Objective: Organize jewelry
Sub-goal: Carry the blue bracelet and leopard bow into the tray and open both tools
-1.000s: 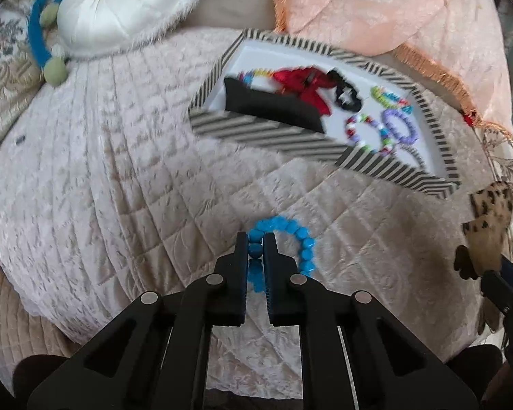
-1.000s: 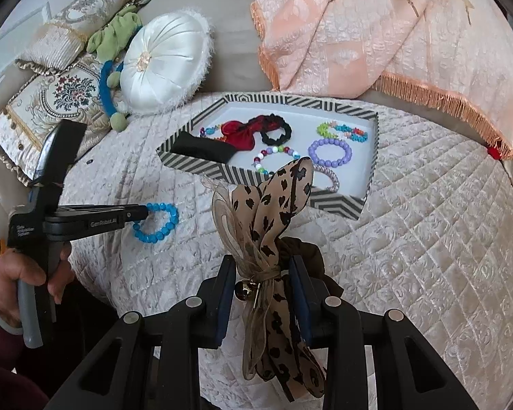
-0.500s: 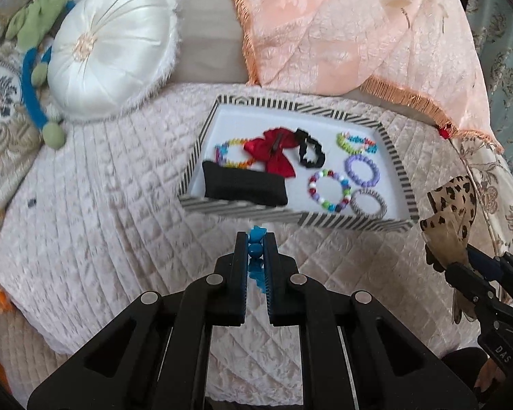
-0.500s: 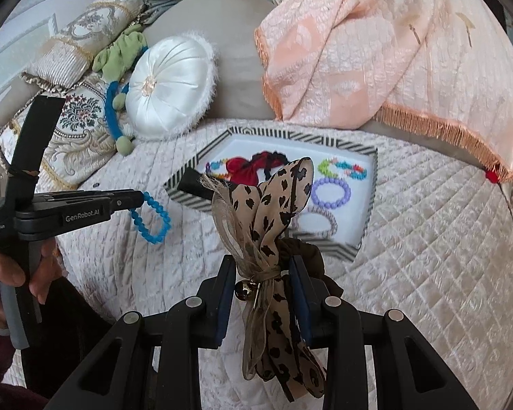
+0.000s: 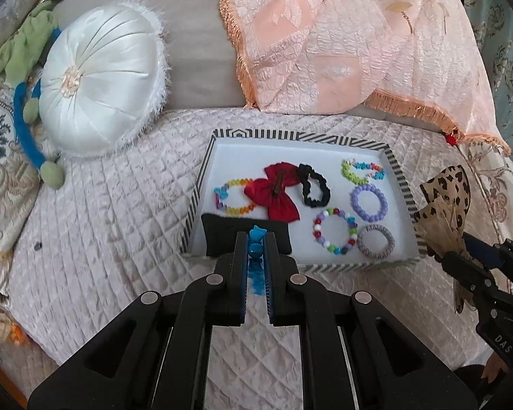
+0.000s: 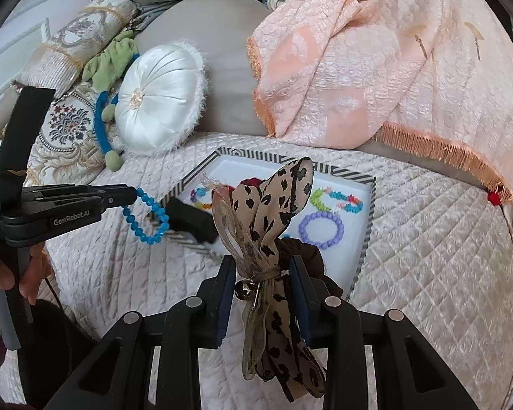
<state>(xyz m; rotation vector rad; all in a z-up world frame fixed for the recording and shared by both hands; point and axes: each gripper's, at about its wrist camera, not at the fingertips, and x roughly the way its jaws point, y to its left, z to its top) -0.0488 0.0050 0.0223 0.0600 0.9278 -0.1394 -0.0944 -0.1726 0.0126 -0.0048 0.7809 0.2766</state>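
My left gripper [image 5: 255, 239] is shut on a blue bead bracelet [image 5: 255, 235], lifted off the quilt just before the near edge of the striped tray [image 5: 398, 171]. From the right wrist view that bracelet [image 6: 150, 218] hangs from the left gripper [image 6: 131, 196] beside the tray's [image 6: 366, 235] left corner. My right gripper [image 6: 261, 266] is shut on a leopard-print bow scrunchie [image 6: 270, 218], held above the tray's near edge; the bow [image 5: 444, 198] shows at the tray's right side. In the tray lie a red bow [image 5: 275, 191], a black scrunchie [image 5: 313, 184], a black pad [image 5: 222, 235] and several bead bracelets.
The tray rests on a quilted cream cushion [image 5: 119, 225]. A round white satin pillow [image 5: 99, 82] and a green and blue plush toy [image 5: 24, 68] sit at the back left. A peach fringed throw [image 5: 342, 41] drapes at the back right. A hand [image 6: 3, 273] grips the left tool.
Both grippers rose and moved toward the tray. The blue bracelet left the quilt and now hangs from the left gripper; the tray appears more centred in both views.
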